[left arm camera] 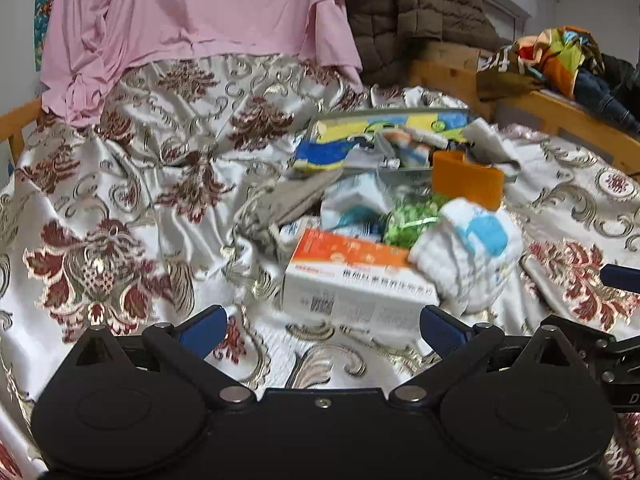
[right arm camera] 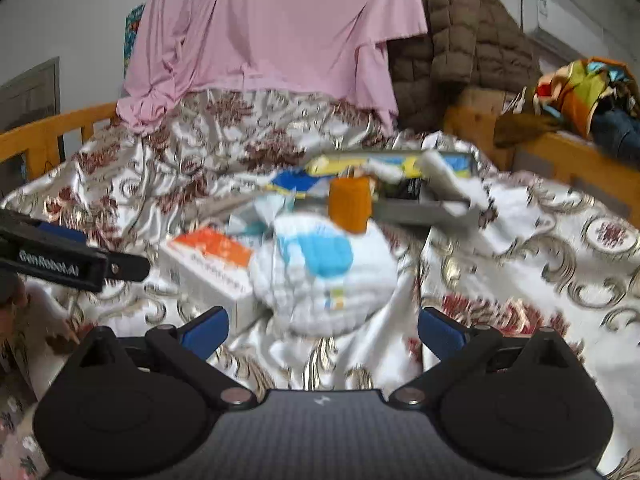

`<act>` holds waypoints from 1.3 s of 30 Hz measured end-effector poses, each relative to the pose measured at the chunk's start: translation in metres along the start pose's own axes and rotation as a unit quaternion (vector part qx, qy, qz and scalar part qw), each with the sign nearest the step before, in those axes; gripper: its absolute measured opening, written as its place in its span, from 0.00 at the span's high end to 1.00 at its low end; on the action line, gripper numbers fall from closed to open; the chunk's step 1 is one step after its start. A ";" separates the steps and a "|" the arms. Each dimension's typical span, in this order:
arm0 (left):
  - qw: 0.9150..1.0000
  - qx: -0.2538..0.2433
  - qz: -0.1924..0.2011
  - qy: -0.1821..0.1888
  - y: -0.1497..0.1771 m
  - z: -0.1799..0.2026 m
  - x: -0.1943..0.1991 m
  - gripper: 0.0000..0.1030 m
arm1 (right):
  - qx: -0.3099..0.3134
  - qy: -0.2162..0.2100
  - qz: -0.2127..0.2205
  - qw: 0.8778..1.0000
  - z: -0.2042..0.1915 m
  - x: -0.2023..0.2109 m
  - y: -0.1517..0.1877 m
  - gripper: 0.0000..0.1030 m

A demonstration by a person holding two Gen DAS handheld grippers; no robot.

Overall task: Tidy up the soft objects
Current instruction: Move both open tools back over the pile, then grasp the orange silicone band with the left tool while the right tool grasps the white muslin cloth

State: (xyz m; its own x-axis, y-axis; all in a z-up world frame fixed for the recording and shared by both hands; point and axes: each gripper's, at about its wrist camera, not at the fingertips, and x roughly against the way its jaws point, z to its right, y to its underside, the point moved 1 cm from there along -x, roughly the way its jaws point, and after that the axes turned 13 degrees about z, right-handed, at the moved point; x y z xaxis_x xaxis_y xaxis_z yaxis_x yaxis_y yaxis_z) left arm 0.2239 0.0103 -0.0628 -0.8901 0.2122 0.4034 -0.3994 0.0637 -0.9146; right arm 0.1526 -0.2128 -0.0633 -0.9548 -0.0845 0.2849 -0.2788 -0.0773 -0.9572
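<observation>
Soft white bundle [right arm camera: 324,276] lying straight ahead of right gripper [right arm camera: 322,330], nearer than left gripper [left arm camera: 322,330]; both fingers spread, empty.

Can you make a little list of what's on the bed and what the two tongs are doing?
surface: bedspread with red flowers
pile: white-and-orange box, white-and-blue cloth bundle, orange cup, grey tray holding things
behind: pink sheet, brown quilted coat
left tongs: open, empty
right tongs: open, empty
</observation>
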 end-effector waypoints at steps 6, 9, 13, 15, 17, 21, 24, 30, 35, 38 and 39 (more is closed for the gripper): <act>1.000 -0.005 -0.020 -0.008 0.013 -0.005 -0.007 0.01 | 0.004 -0.009 -0.010 1.000 -0.006 -0.011 0.012 0.00; 1.000 -0.010 -0.027 -0.010 0.017 -0.006 -0.010 0.01 | 0.004 -0.010 -0.015 1.000 -0.007 -0.014 0.015 0.00; 0.999 -0.017 -0.032 -0.012 0.018 -0.006 -0.013 0.01 | 0.004 -0.011 -0.016 1.000 -0.007 -0.017 0.016 0.00; 0.999 -0.018 -0.034 -0.016 0.018 -0.007 -0.014 0.01 | 0.006 -0.011 -0.015 1.000 -0.008 -0.018 0.016 0.00; 0.999 -0.019 -0.036 -0.019 0.017 -0.006 -0.017 0.01 | 0.007 -0.012 -0.015 1.000 -0.007 -0.019 0.017 0.00; 0.999 -0.018 -0.042 -0.018 0.016 -0.006 -0.022 0.01 | -0.005 -0.010 -0.018 1.000 -0.002 -0.024 0.016 0.00; 0.999 -0.012 -0.049 -0.020 0.017 -0.007 -0.024 0.01 | -0.014 -0.009 -0.019 1.000 0.001 -0.027 0.016 0.00; 0.999 -0.008 -0.031 -0.037 0.010 -0.003 -0.028 0.01 | -0.019 0.006 -0.014 1.000 0.008 -0.030 0.015 0.00; 0.999 -0.016 -0.012 -0.028 -0.010 0.012 -0.034 0.01 | 0.015 -0.009 0.002 1.000 0.014 -0.041 0.002 0.00; 0.999 -0.028 0.003 -0.016 -0.022 0.026 -0.041 0.01 | 0.048 -0.011 0.024 0.999 0.021 -0.051 -0.007 0.00; 1.000 -0.028 0.006 -0.011 -0.026 0.031 -0.044 0.01 | 0.052 -0.010 0.027 0.998 0.024 -0.055 -0.009 0.00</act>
State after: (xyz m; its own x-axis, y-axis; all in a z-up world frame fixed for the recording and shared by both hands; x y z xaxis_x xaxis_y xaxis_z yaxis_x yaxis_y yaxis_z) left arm 0.2665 -0.0305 -0.0555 -0.8999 0.1921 0.3915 -0.3753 0.1162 -0.9196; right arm 0.2102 -0.2309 -0.0689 -0.9658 -0.1109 0.2342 -0.2131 -0.1746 -0.9613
